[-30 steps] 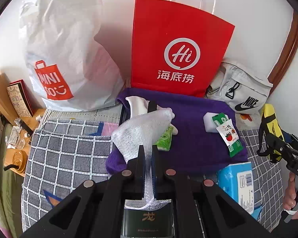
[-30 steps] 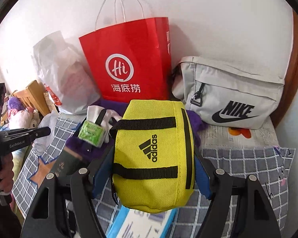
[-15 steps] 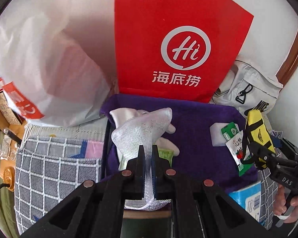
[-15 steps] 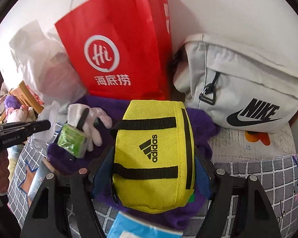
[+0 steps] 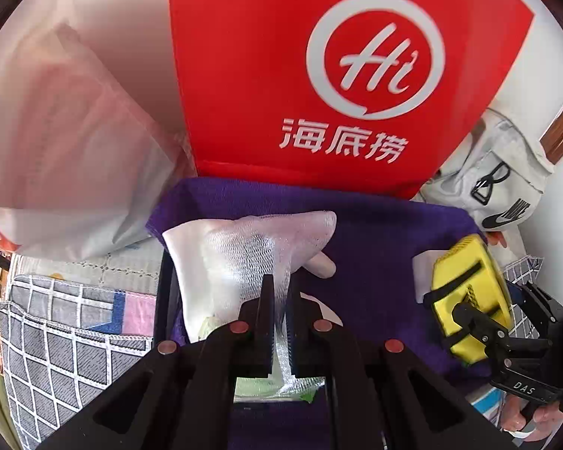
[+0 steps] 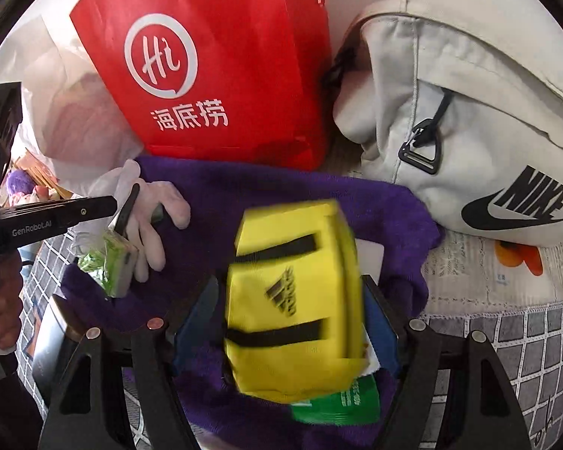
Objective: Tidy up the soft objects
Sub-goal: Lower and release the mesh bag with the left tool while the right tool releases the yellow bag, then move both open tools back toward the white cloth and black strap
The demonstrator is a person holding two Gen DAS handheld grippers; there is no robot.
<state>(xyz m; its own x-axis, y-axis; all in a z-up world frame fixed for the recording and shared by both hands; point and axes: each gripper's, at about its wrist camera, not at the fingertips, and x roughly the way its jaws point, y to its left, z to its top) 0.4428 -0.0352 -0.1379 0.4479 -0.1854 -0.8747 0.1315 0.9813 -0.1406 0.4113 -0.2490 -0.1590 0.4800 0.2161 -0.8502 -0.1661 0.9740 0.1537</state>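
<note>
My left gripper (image 5: 279,288) is shut on a white mesh net (image 5: 259,251) that hangs over the purple towel (image 5: 375,247). In the right wrist view the left gripper (image 6: 122,213) shows above a white glove (image 6: 157,217) and a green tissue packet (image 6: 109,262). My right gripper (image 6: 292,292) holds a yellow Adidas pouch (image 6: 292,311) between its blue pads (image 6: 197,311). The pouch is tilted and blurred, low over the purple towel (image 6: 244,187). From the left wrist view, the yellow pouch (image 5: 469,292) sits in the right gripper (image 5: 480,322) at the towel's right edge.
A red paper bag (image 5: 319,75) stands against the wall behind the towel, with a white plastic bag (image 5: 56,131) to its left and a grey Nike bag (image 6: 469,131) to its right. A green packet (image 6: 337,401) lies under the pouch. Checked cloth (image 5: 56,337) covers the surface.
Both grippers have moved forward and down toward the purple towel. The yellow pouch, square in the right jaws before, now sits tilted and blurred. The mesh net stays clamped in the left gripper.
</note>
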